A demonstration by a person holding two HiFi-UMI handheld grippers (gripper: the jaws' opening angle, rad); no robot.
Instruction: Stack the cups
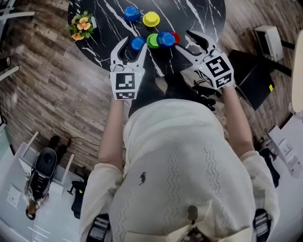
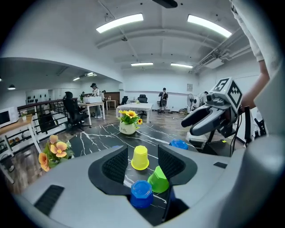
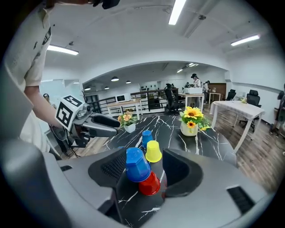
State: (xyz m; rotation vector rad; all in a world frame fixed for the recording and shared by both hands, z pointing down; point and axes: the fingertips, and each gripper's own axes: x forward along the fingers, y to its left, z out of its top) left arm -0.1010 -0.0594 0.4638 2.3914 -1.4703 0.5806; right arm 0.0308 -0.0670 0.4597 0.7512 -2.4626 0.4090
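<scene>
Closest to the person, at the near edge of the black marble table (image 1: 199, 14), the left gripper (image 1: 134, 45) has its jaws spread around the near blue cup (image 1: 138, 43). That cup stands upside down on the tabletop, and the left gripper view shows a strip of table between it and the left pad, so nothing presses on it. Just to its right sits the green cup (image 1: 152, 40), also mouth down.

Next to the green cup, the tilted blue cup (image 1: 166, 38) leans over the red cup (image 1: 176, 37), covering most of it. The right gripper (image 1: 183, 40) is level with this pair. Its jaws are at full width and the two cups lie in the gap between them, not gripped.

Farther in, near the middle of the table, the yellow cup (image 1: 151, 19) and the far blue cup (image 1: 132, 13) stand upside down side by side. A pot of orange flowers (image 1: 81, 24) sits at the table's left edge. At the far side, a white pot of sunflowers (image 2: 128, 122) shows in both gripper views. Beyond it lies an open office with desks and chairs.
</scene>
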